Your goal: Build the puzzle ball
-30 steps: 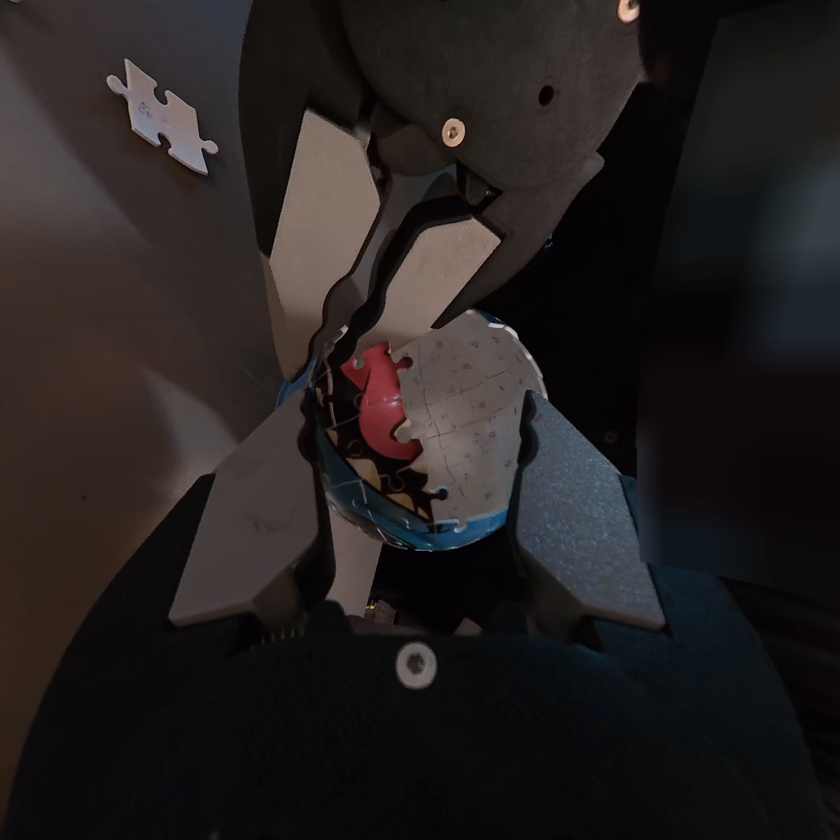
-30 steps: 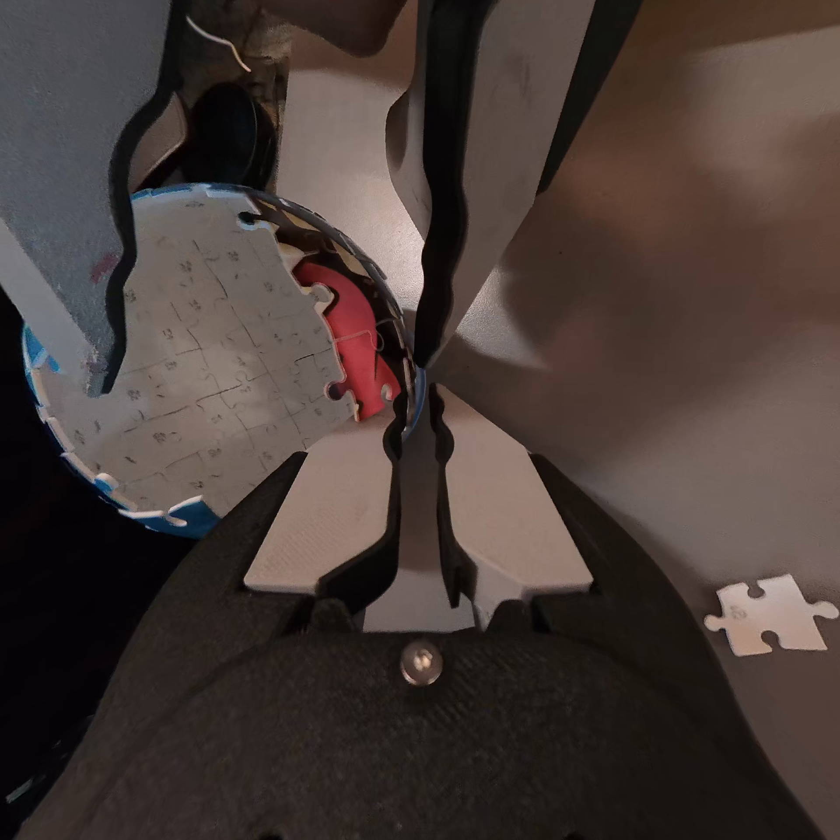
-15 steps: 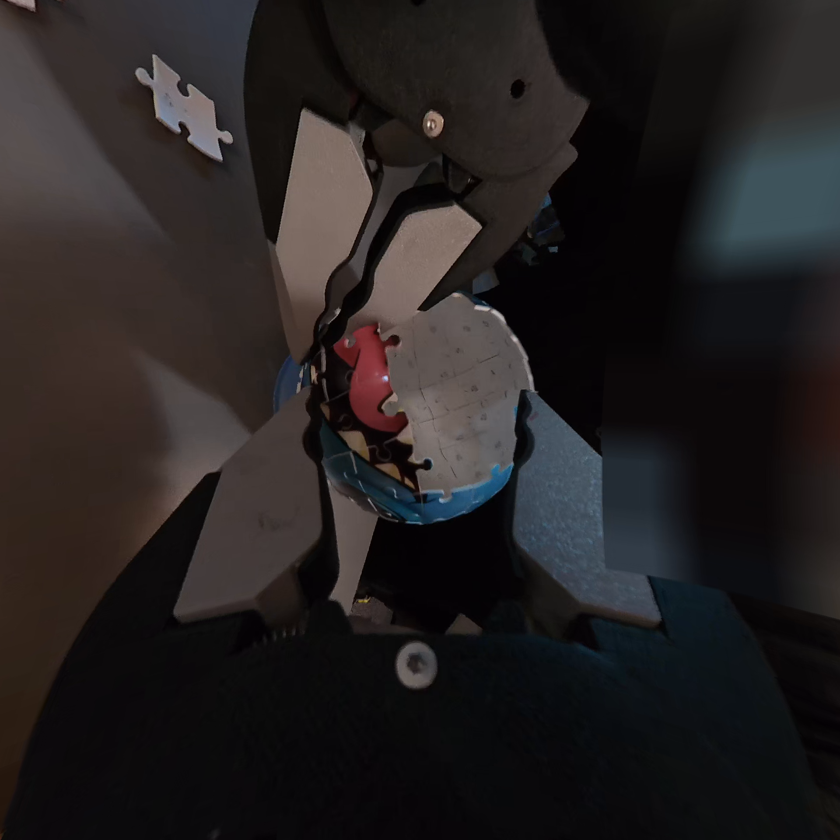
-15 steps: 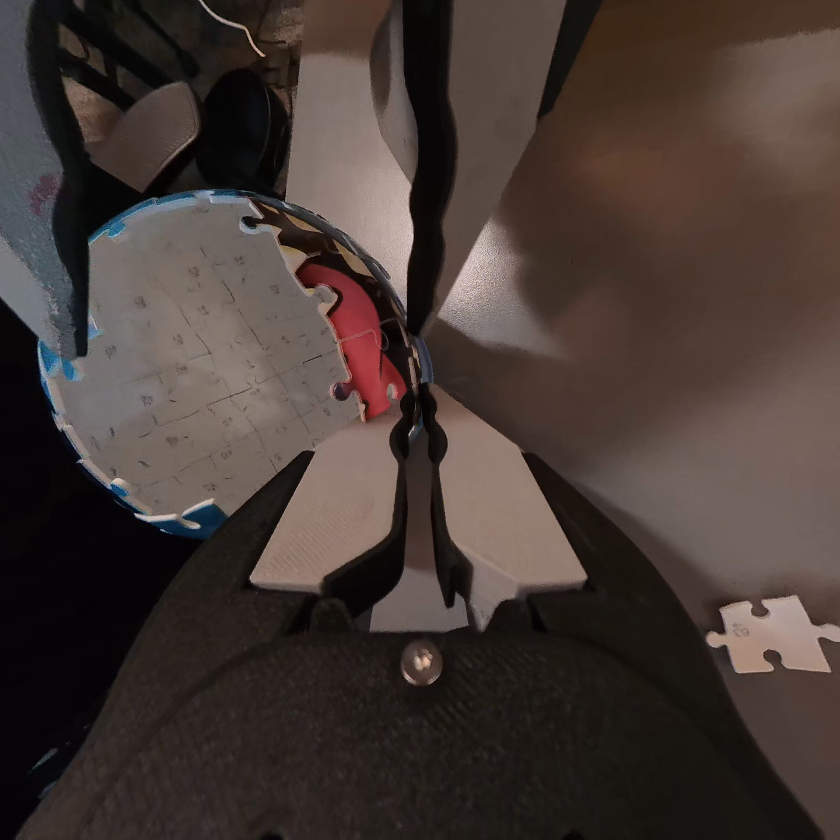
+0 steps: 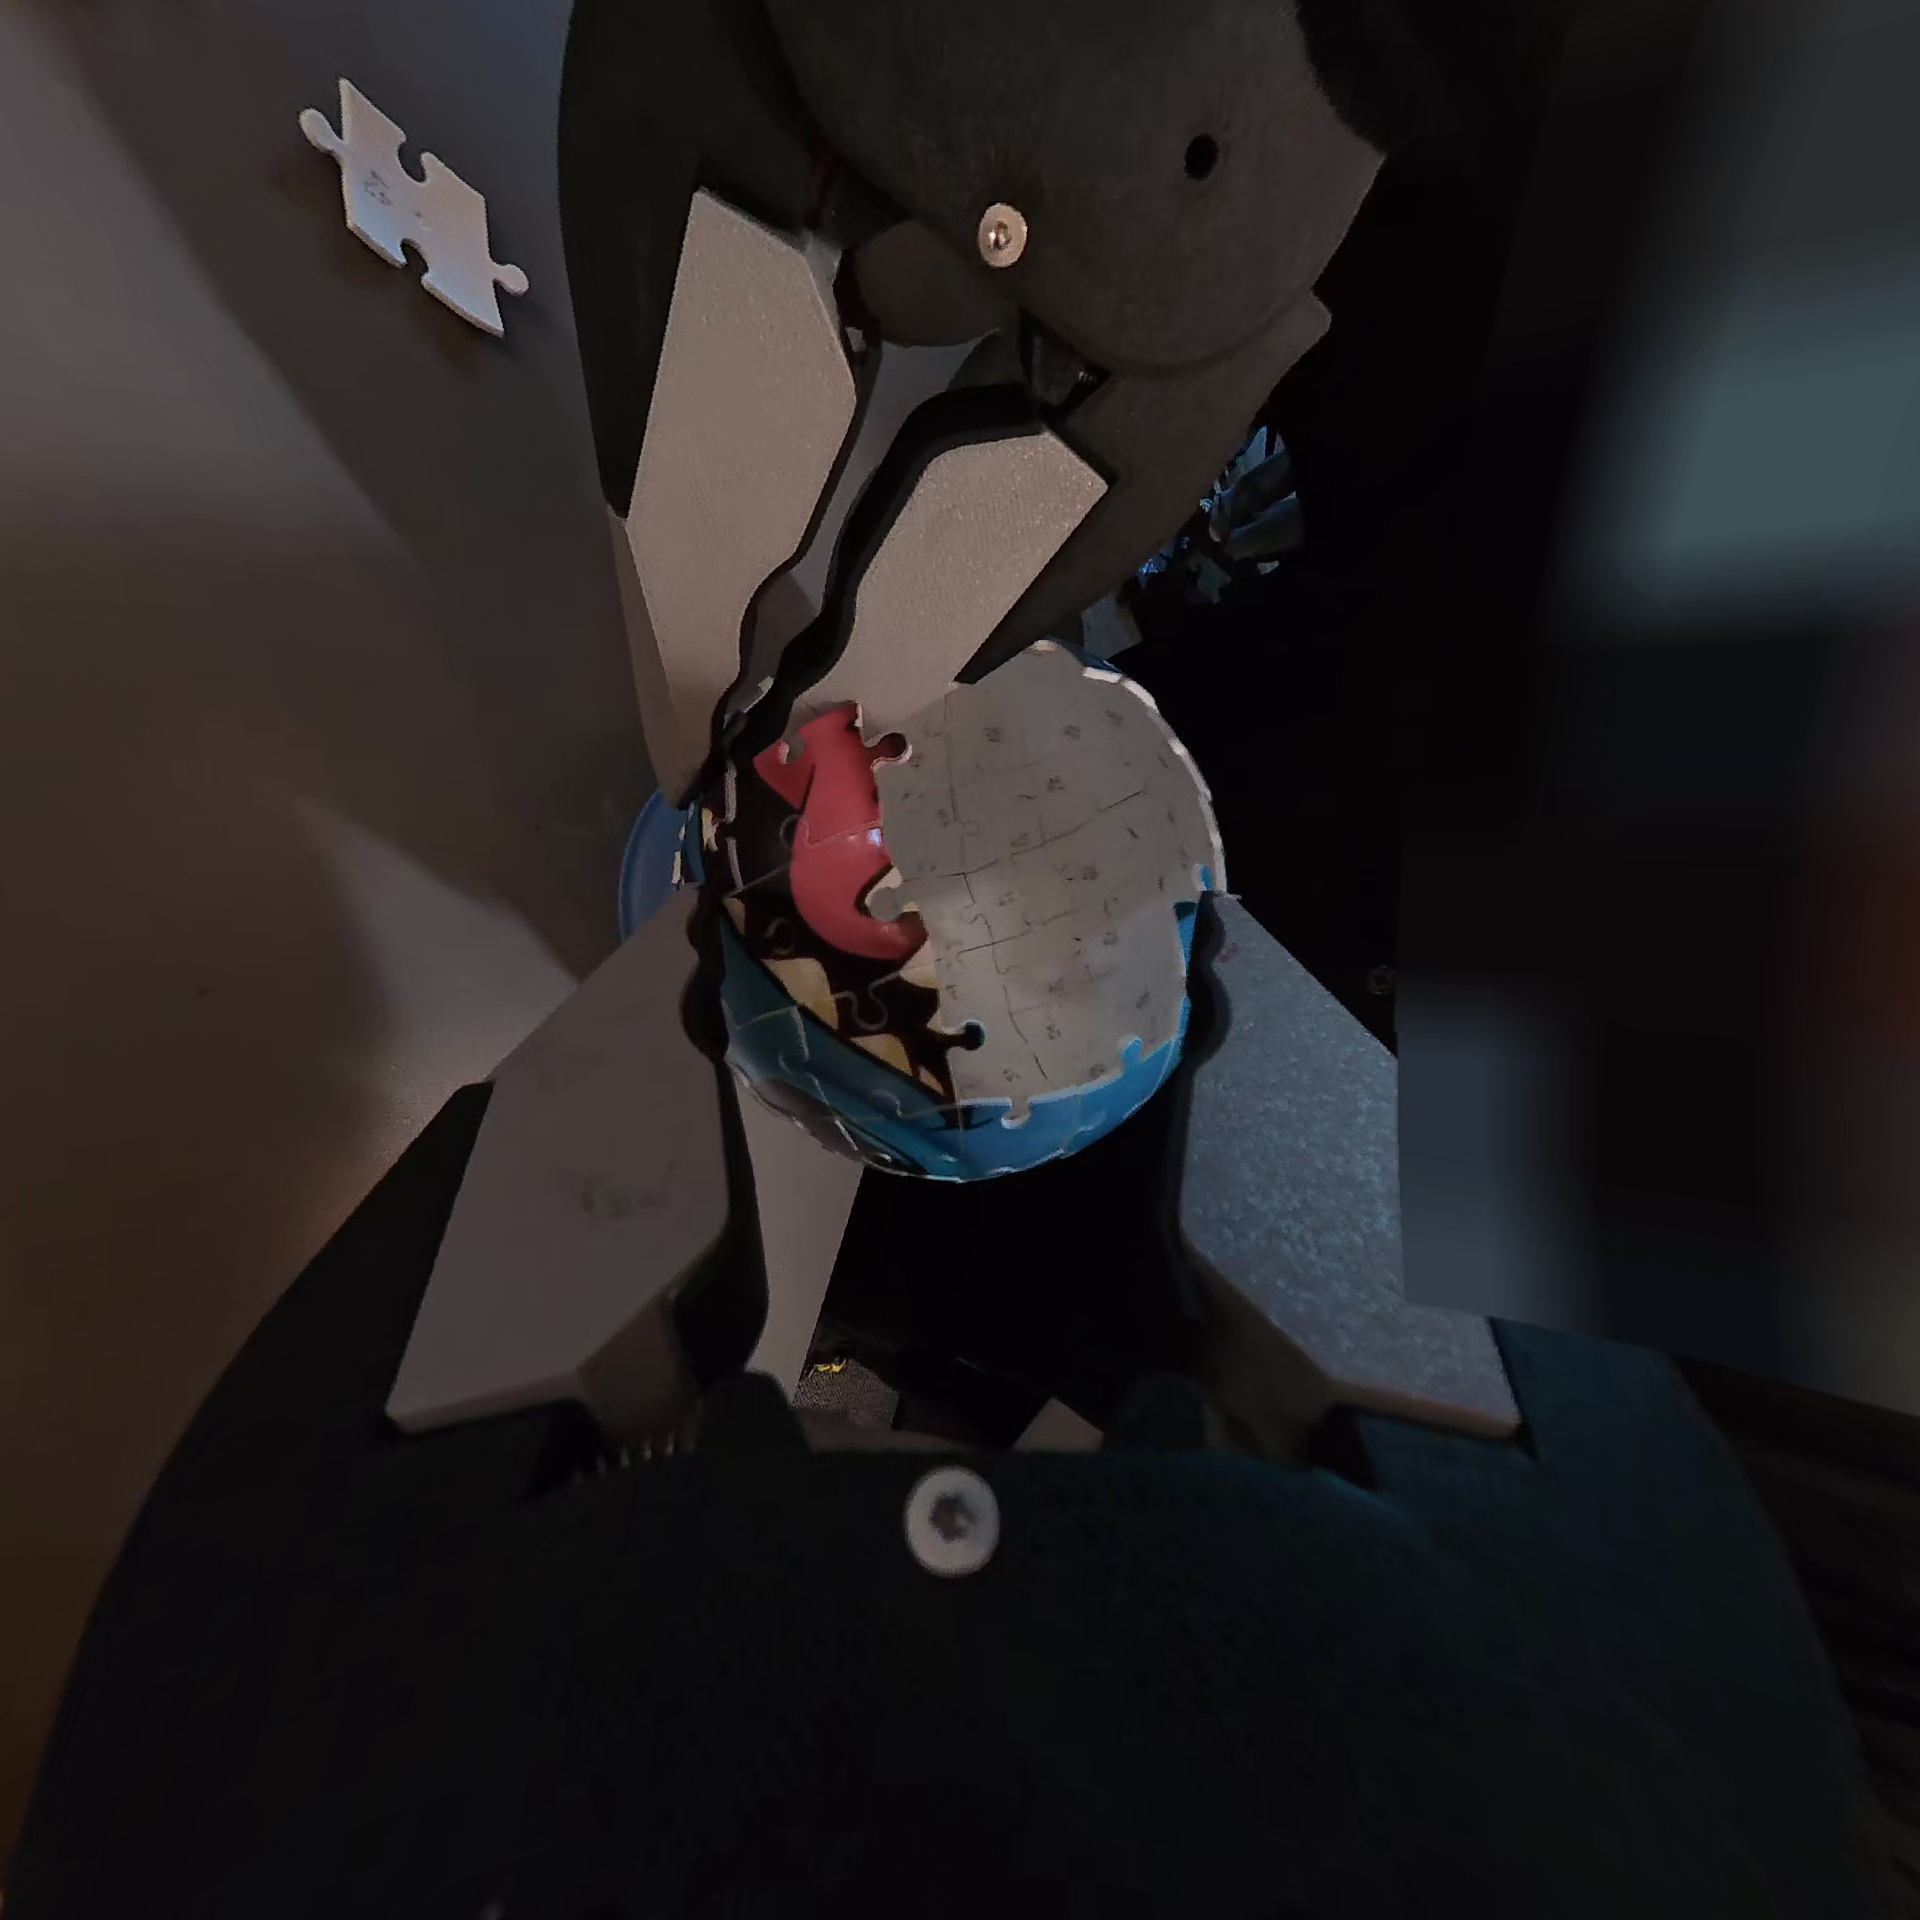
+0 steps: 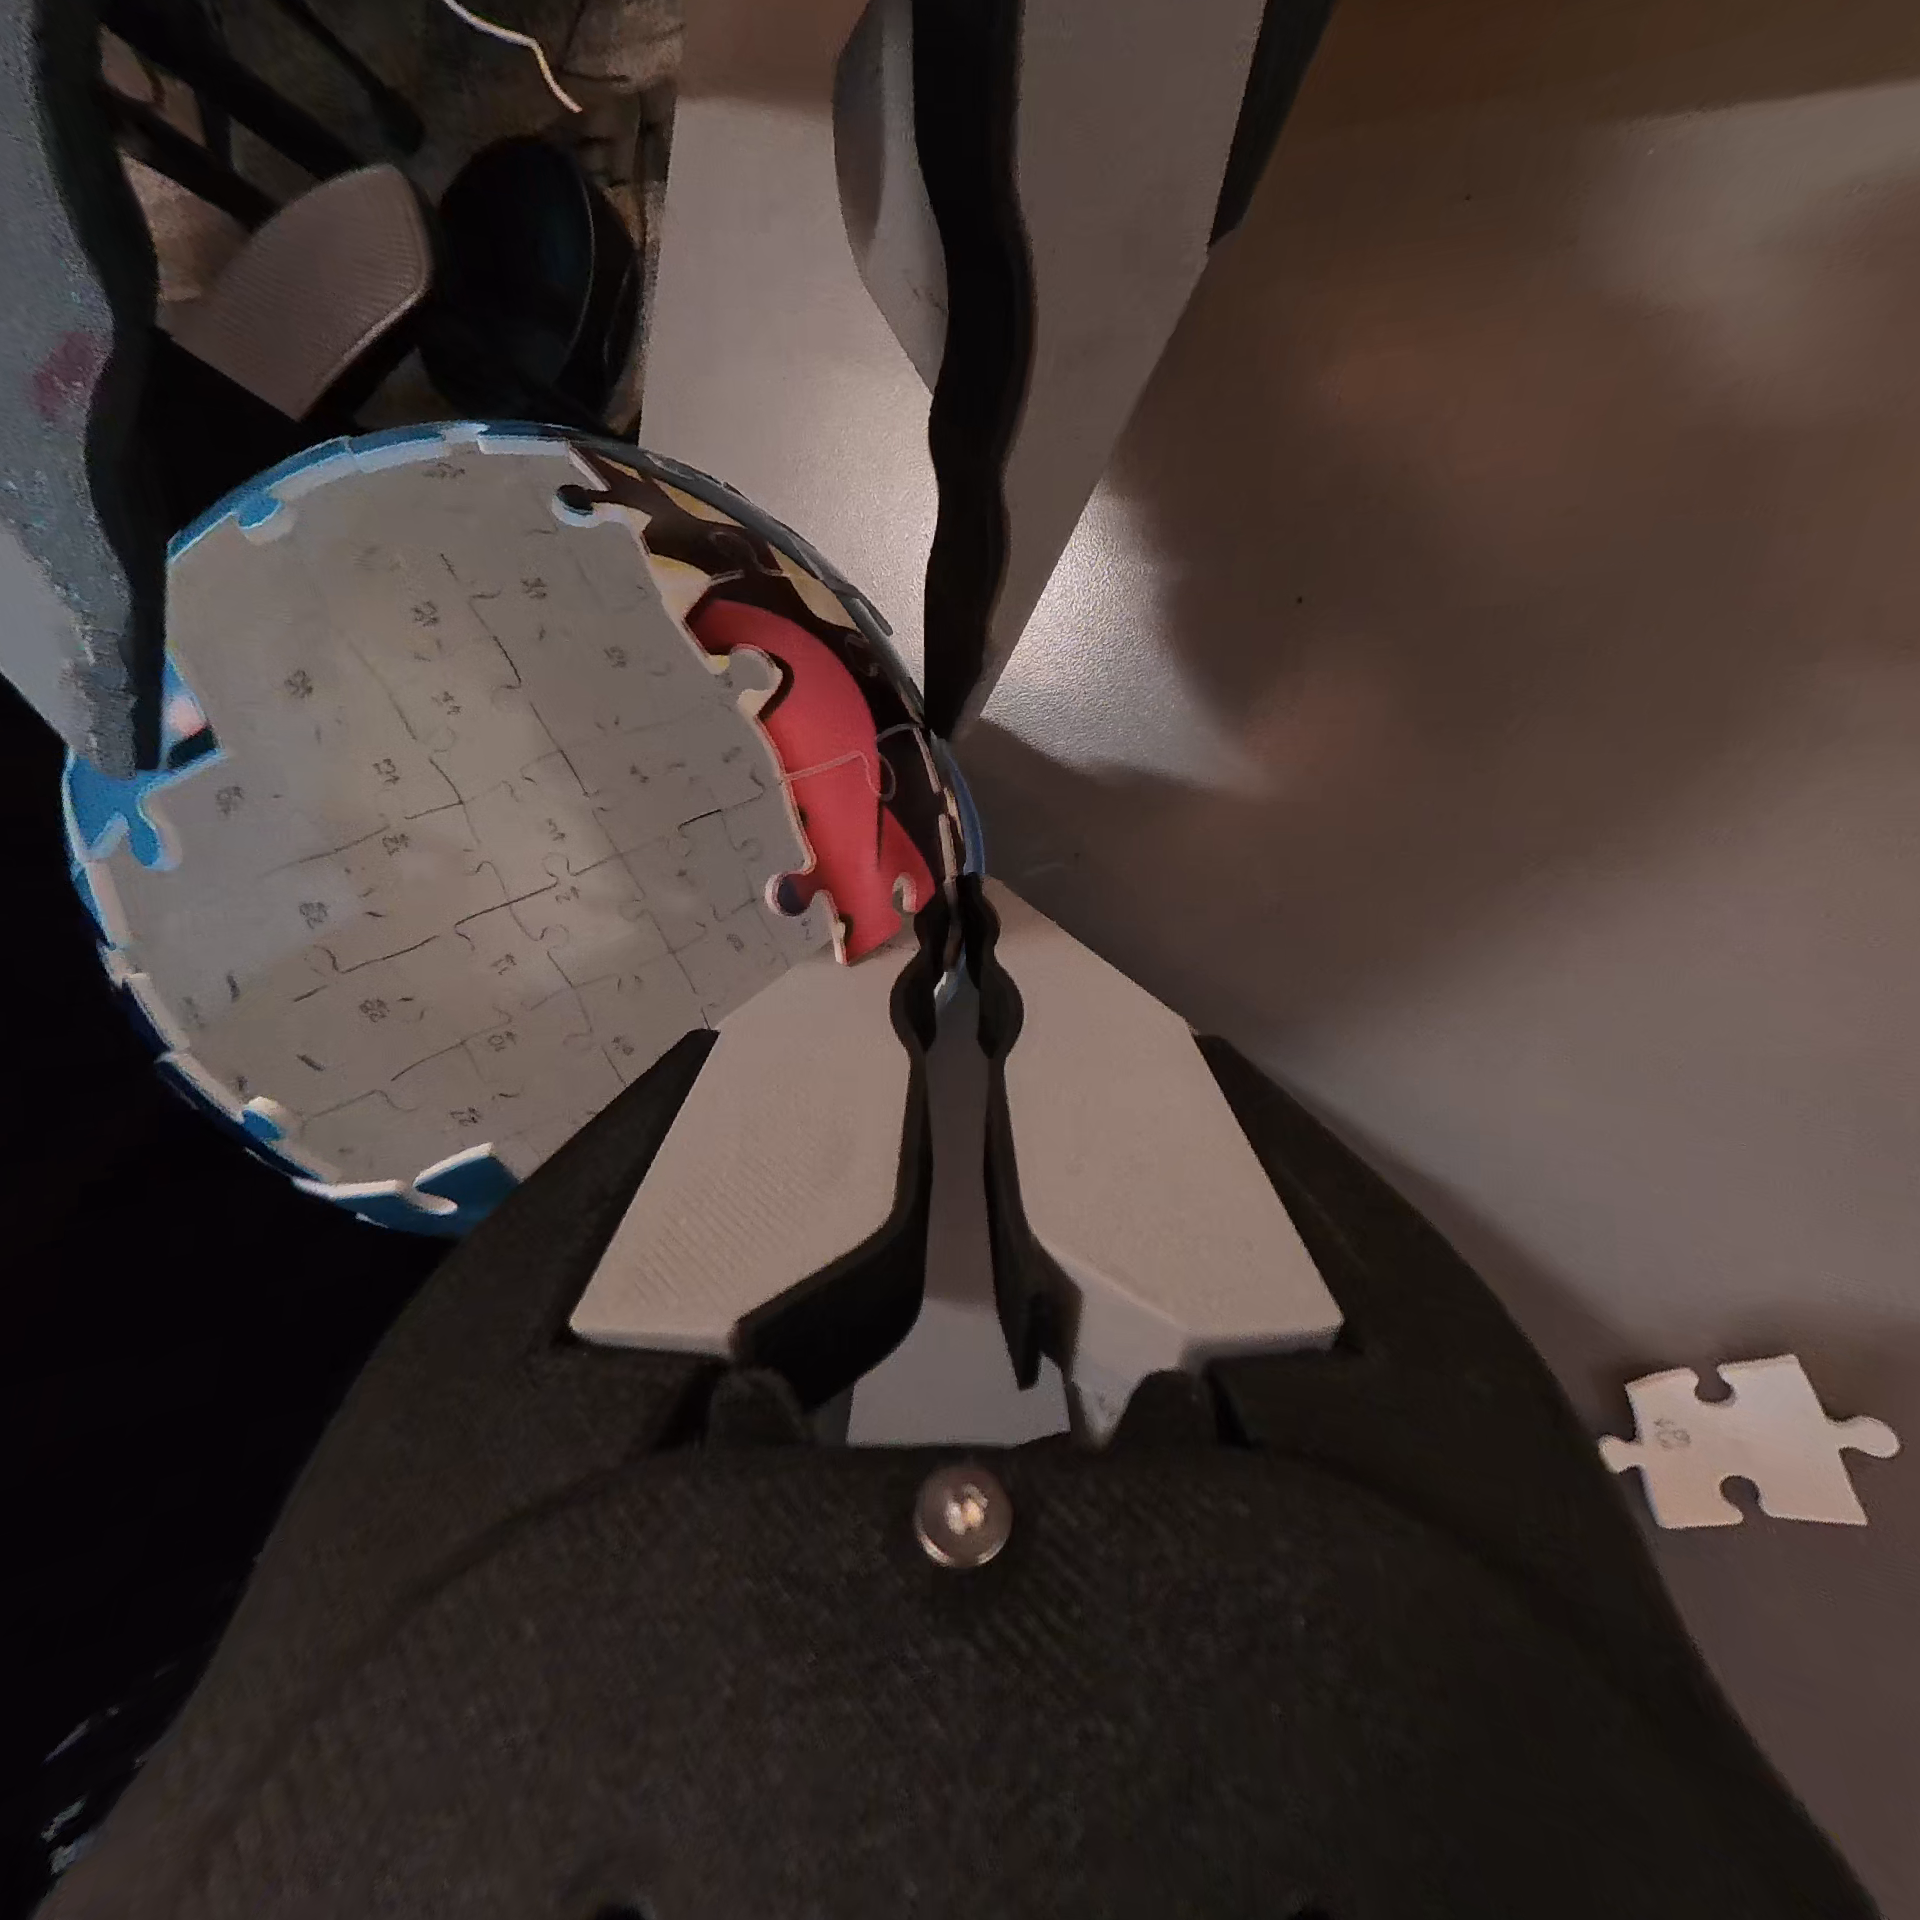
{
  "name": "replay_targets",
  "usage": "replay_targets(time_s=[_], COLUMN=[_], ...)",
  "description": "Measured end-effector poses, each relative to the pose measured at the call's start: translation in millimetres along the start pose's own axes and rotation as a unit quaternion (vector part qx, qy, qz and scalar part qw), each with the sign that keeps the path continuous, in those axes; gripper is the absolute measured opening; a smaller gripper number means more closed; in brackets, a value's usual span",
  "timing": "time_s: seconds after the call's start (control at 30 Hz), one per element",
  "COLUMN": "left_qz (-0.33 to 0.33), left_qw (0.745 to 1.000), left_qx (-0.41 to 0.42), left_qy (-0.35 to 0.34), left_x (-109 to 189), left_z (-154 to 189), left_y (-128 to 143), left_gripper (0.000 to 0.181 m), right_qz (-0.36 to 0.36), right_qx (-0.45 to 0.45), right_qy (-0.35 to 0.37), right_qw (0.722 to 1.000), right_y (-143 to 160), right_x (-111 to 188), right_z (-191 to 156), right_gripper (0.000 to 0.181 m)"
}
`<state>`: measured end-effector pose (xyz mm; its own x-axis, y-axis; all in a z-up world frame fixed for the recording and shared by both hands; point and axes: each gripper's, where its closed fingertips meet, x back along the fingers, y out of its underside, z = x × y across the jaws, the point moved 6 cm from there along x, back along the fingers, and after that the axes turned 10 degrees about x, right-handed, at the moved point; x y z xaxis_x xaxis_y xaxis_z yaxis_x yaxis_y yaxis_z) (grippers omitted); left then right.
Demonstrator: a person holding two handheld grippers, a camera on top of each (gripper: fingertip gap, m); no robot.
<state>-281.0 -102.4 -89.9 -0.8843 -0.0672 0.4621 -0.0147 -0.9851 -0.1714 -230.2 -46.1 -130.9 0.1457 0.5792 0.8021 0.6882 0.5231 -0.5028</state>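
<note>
The partly built puzzle ball (image 5: 1060, 914) is an open shell, grey inside and blue, black and red outside. My left gripper (image 5: 951, 935) is shut on it, one finger on each side, and holds it in the air. My right gripper (image 6: 956, 925) is shut on the ball's rim (image 6: 961, 831) beside the red patch. In the left wrist view the right gripper (image 5: 732, 738) comes in from above and pinches the rim at the upper left. The ball (image 6: 416, 810) fills the left of the right wrist view, with a left finger (image 6: 1101, 260) above it.
One loose white puzzle piece (image 5: 416, 208) lies face down on the grey table (image 6: 1455, 935); it also shows in the right wrist view (image 6: 1745, 1455). Beyond the table edge the space is dark, with a chair seat (image 6: 312, 291) below. It is some 12 cm from my right tips to the loose white puzzle piece (image 5: 416, 208).
My right gripper's fingers have closed onto the ball's rim, where they stood slightly apart around it. Both grippers and the ball have shifted a little over the table.
</note>
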Motion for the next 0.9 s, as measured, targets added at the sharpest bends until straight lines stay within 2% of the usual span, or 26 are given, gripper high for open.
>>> replay_targets(time_s=[0.27, 0.6, 0.9], left_qz=[0.002, -0.001, 0.004], left_qw=[1.000, 1.000, 1.000], left_qx=[-0.004, -0.003, 0.001], left_qy=[0.000, -0.002, -0.006], left_x=[-0.1, -0.4, -0.1], left_z=[0.3, 0.2, 0.5], left_y=[-0.4, 1.2, 1.6], left_gripper=[0.088, 0.089, 0.088], right_qz=[-0.025, -0.033, -0.035], right_qx=[-0.002, -0.097, -0.072], right_qy=[-0.024, -0.112, -0.077], right_qw=[0.999, 0.988, 0.994], right_y=[4.5, 8.7, 6.6], right_x=[2.4, -2.4, -3.3], right_z=[4.6, 8.4, 6.3], right_gripper=[0.007, 0.007, 0.001])
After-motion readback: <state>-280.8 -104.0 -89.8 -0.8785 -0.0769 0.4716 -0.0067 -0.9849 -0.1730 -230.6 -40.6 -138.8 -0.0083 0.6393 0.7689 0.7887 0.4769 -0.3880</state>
